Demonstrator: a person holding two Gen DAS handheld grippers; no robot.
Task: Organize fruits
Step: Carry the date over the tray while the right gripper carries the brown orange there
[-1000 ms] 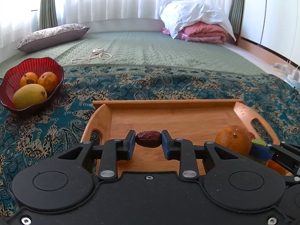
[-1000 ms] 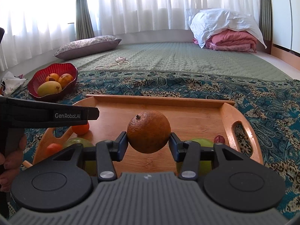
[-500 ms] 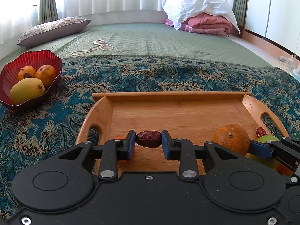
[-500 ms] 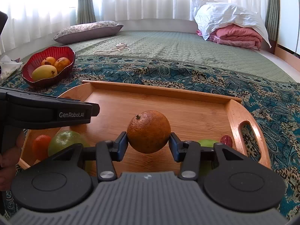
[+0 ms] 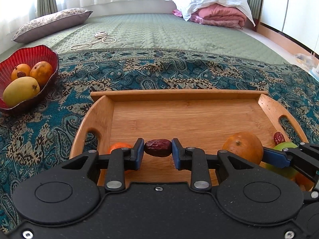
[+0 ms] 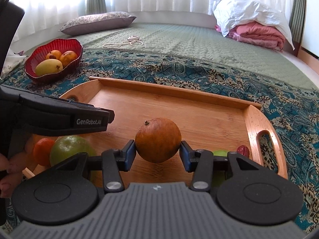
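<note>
At the far left the red bowl (image 5: 30,57) is sitting on the patterned cloth (image 5: 179,73), holding a yellow mango (image 5: 21,90) and two orange fruits; it is standing apart from the wooden tray (image 5: 179,117). The left gripper (image 5: 158,151) is hovering over the near left part of the tray, its jaws clamped on a dark red date (image 5: 158,148); a small orange fruit (image 5: 119,146) is lying just behind its left finger. Further right, the right gripper (image 6: 158,154) is holding an orange (image 6: 158,140) above the tray floor, the jaws pressing on both its sides. In the right wrist view a green apple (image 6: 69,149) is lying under the left gripper's body; another green fruit (image 6: 220,153) and a second date (image 6: 243,151) are lying by the right handle. Behind, a white cord (image 5: 99,38) is lying on the green quilt (image 5: 169,33).
</note>
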